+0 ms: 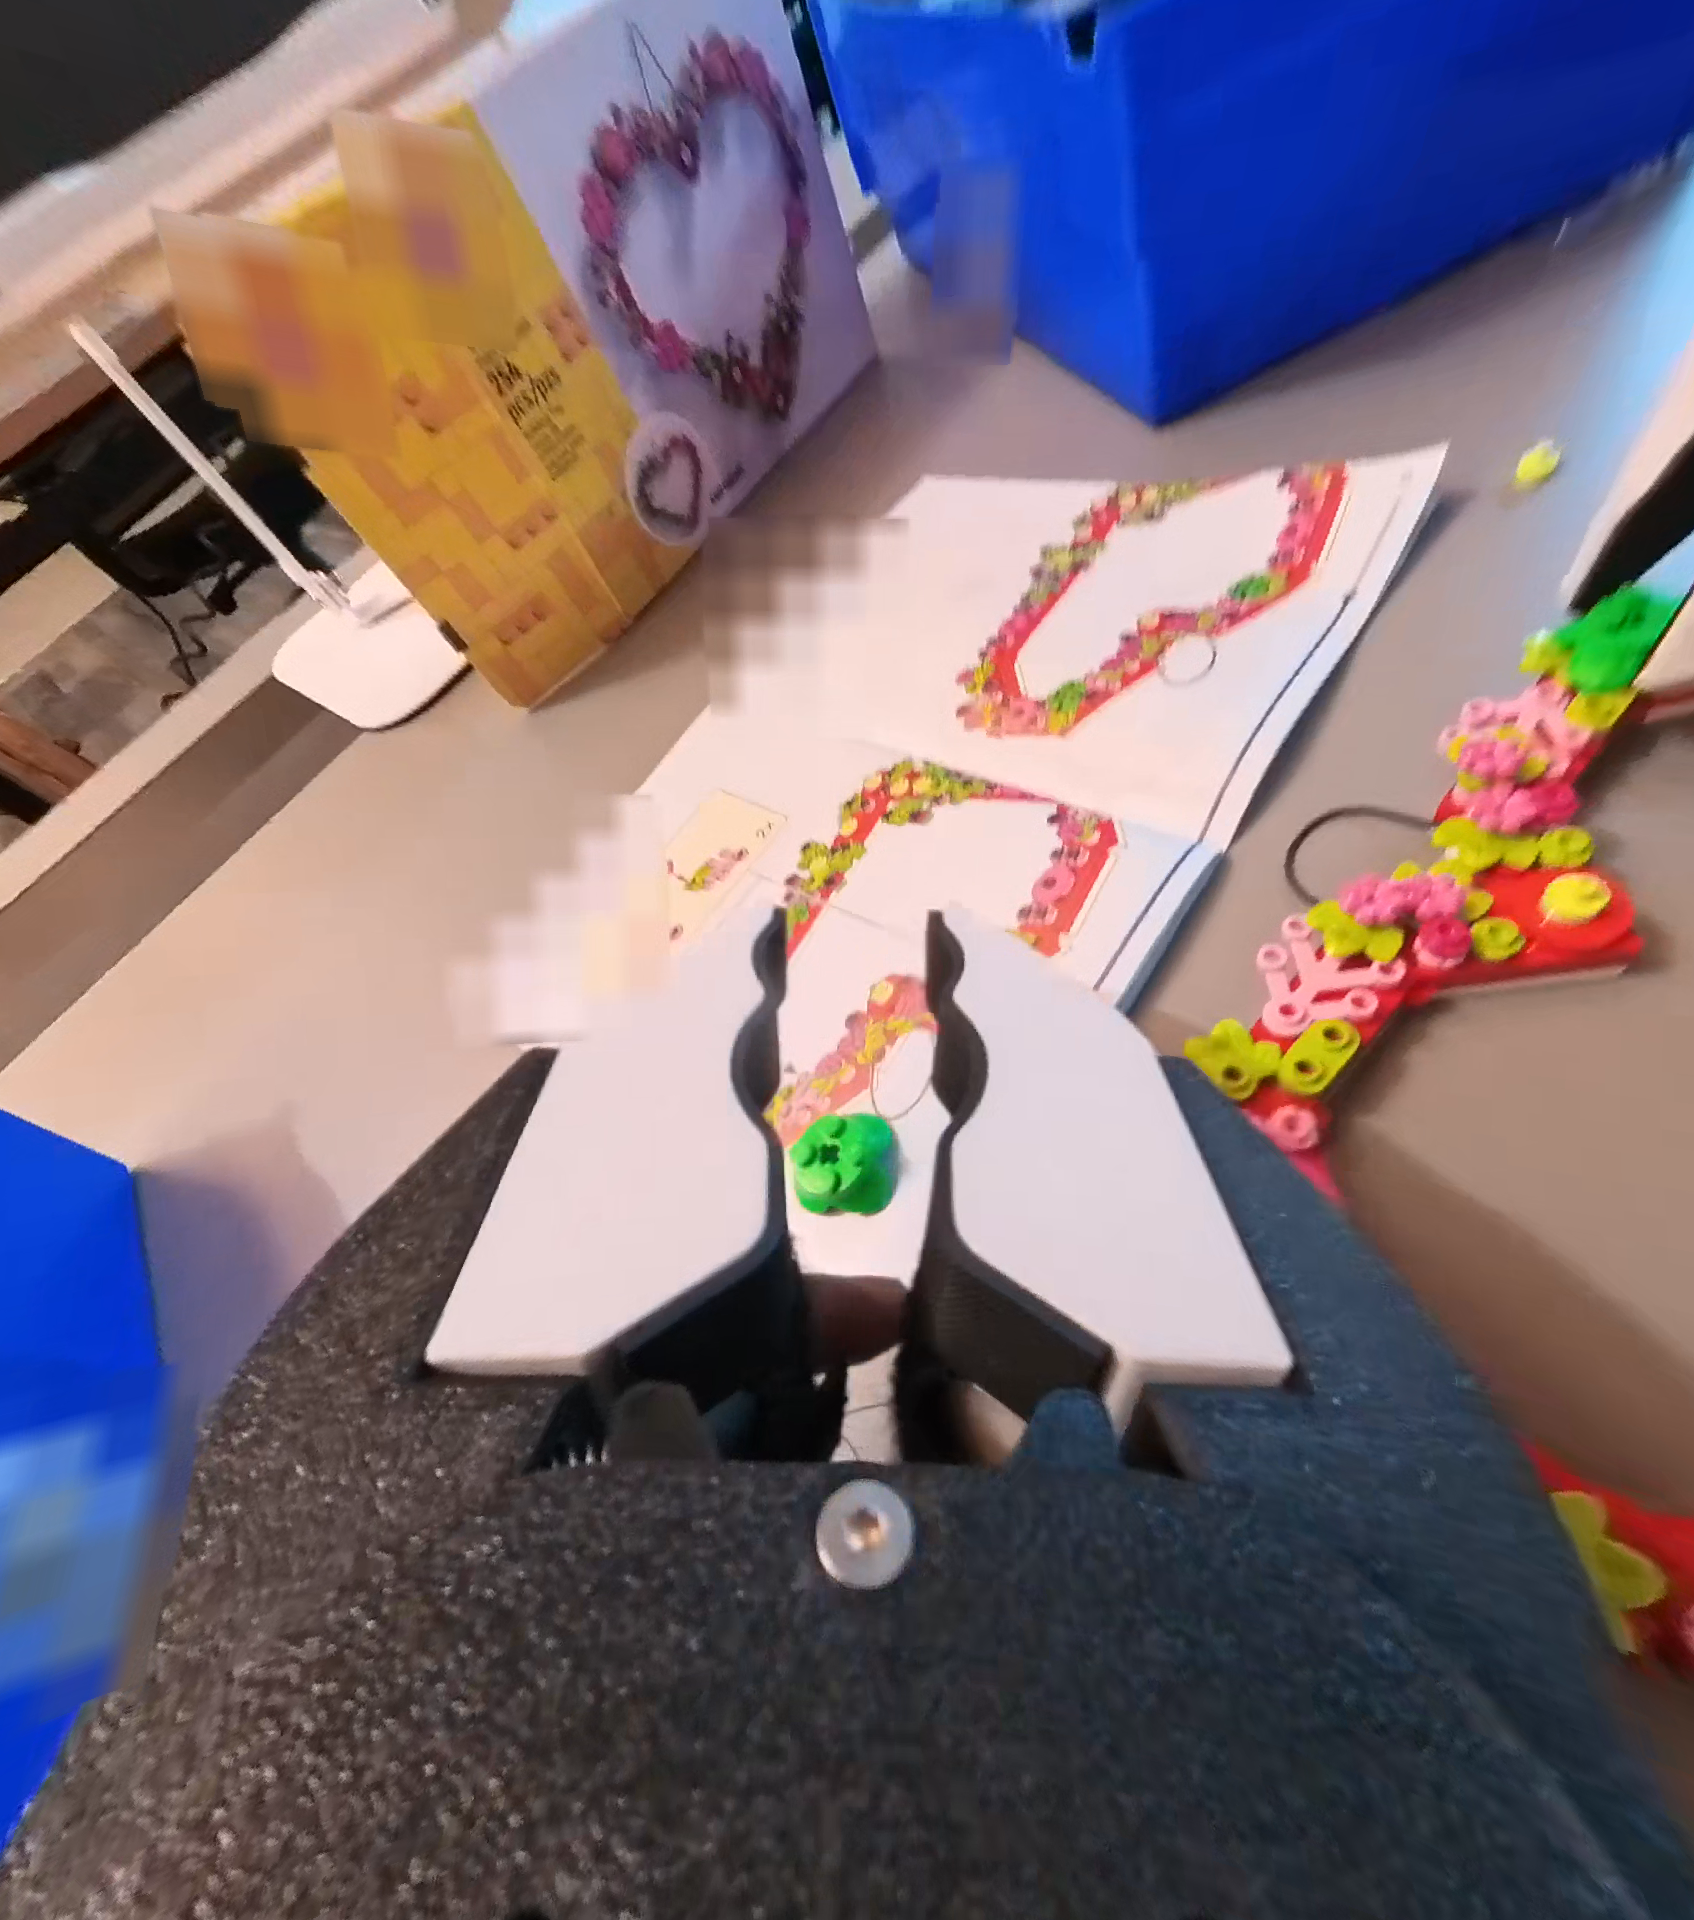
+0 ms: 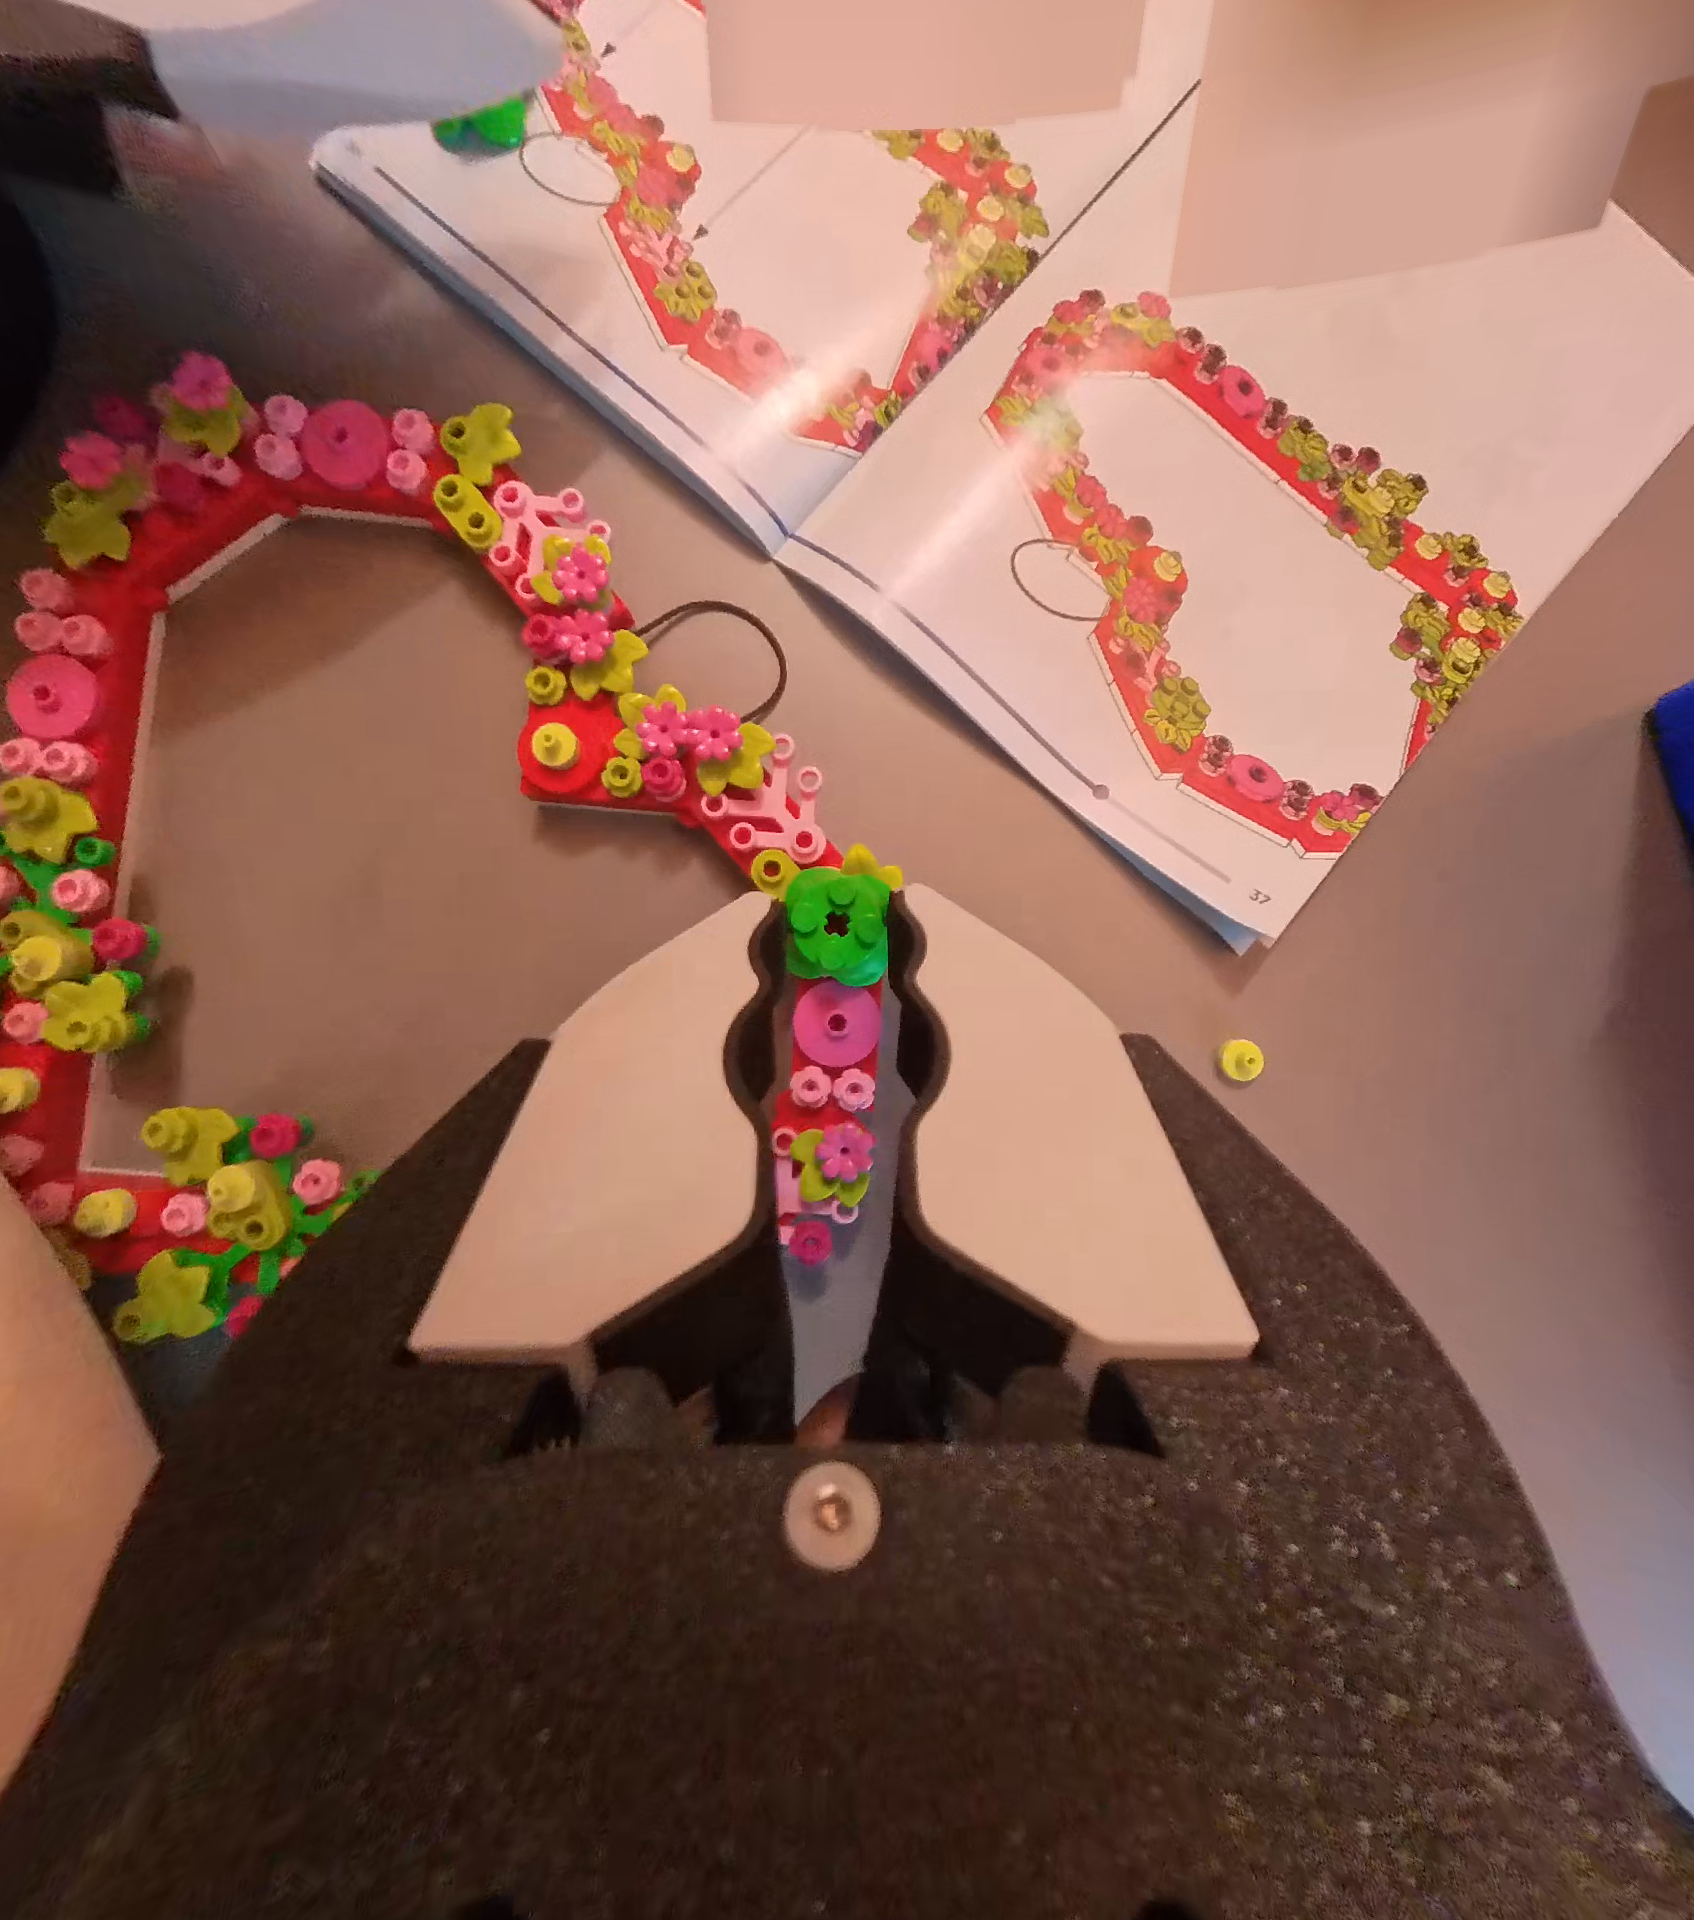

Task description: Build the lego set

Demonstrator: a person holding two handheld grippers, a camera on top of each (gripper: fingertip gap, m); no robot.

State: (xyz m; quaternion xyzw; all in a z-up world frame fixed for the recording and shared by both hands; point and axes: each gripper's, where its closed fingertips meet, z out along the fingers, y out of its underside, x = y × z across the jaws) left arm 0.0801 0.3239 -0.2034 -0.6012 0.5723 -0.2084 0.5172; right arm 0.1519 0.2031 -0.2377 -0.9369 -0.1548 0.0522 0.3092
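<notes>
A red heart-shaped frame covered with pink, lime and green flower pieces lies on the grey table; it also shows in the left wrist view. My right gripper is shut on a bright green leaf piece that sits on the frame's upper right arm. My left gripper hovers over the open instruction booklet. A second green leaf piece lies between its parted fingers, against the left one only. This piece also shows in the right wrist view.
A yellow set box and a blue bin stand beyond the booklet. Another blue bin is at the near left. A loose lime stud lies right of my right gripper. A black cord loop hangs off the frame. The gap from one gripper's tips to the other's is roughly 15 cm. My left tips are about 20 cm from the loose lime stud, my right tips only 7 cm. Look for it in the left wrist view too.
</notes>
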